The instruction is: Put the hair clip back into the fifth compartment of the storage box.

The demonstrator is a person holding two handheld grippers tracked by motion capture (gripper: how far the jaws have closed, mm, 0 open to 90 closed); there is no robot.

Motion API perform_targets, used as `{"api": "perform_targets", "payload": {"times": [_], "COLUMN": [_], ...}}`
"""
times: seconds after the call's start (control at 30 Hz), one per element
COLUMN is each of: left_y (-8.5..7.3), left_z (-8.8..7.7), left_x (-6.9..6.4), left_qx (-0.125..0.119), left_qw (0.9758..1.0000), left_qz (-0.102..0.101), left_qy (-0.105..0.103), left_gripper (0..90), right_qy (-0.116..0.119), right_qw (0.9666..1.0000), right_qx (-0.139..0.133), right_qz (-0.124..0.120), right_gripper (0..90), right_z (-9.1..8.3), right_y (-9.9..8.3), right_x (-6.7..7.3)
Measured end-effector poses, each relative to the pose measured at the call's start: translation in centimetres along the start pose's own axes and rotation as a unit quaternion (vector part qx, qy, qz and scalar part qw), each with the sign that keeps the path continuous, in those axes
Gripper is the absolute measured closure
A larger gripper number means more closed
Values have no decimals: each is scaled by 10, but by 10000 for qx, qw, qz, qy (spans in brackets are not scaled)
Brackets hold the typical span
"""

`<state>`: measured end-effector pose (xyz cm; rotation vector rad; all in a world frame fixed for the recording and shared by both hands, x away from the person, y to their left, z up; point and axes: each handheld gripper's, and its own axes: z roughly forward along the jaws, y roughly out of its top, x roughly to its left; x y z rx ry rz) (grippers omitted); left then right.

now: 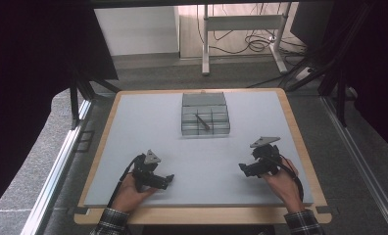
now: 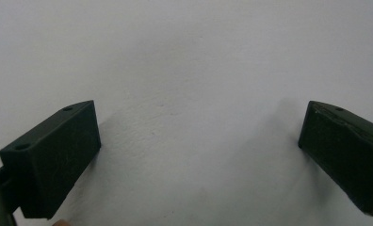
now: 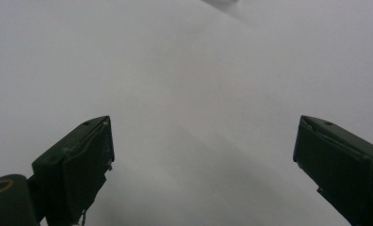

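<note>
Left gripper [image 1: 170, 179] and right gripper [image 1: 242, 168], jaws spread and empty, rest low on the counter [image 1: 133, 127], facing inward, well short of the grey organizer [image 1: 206, 120] holding a dark pen [image 1: 202, 121].

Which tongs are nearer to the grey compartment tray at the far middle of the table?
Roughly equal, the right perhaps slightly nearer. The left tongs sit near-left of the tray; the right tongs sit near-right of it. Neither touches it.

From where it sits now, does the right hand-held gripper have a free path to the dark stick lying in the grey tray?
Probably yes. The right hand-held gripper is open and holds nothing, the grey mat between it and the tray is bare, and the stick lies on top of the compartments, uncovered.
</note>
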<state>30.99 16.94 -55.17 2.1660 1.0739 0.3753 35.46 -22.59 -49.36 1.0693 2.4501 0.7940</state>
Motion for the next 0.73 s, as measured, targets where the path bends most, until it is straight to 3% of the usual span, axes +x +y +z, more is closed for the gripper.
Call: {"api": "perform_targets", "payload": {"times": [0.33, 0.5, 0.73], "left_y": [0, 0, 0], "left_z": [0, 0, 0], "left_x": [0, 0, 0], "left_qx": [-1, -1, -1], "left_qw": [10000, 10000, 10000], "left_qz": [4, 3, 0], "left_qy": [1, -1, -2], "left_gripper": [0, 0, 0], "right_qy": [23, 15, 135], "right_qw": [9997, 9994, 9994], "right_qx": [202, 335, 245], "right_qz": [139, 91, 195], "right_gripper": [36, 34, 28], "right_z": [1, 5, 7], "right_y": [-26, -33, -37], "right_x": [-4, -5, -6]}}
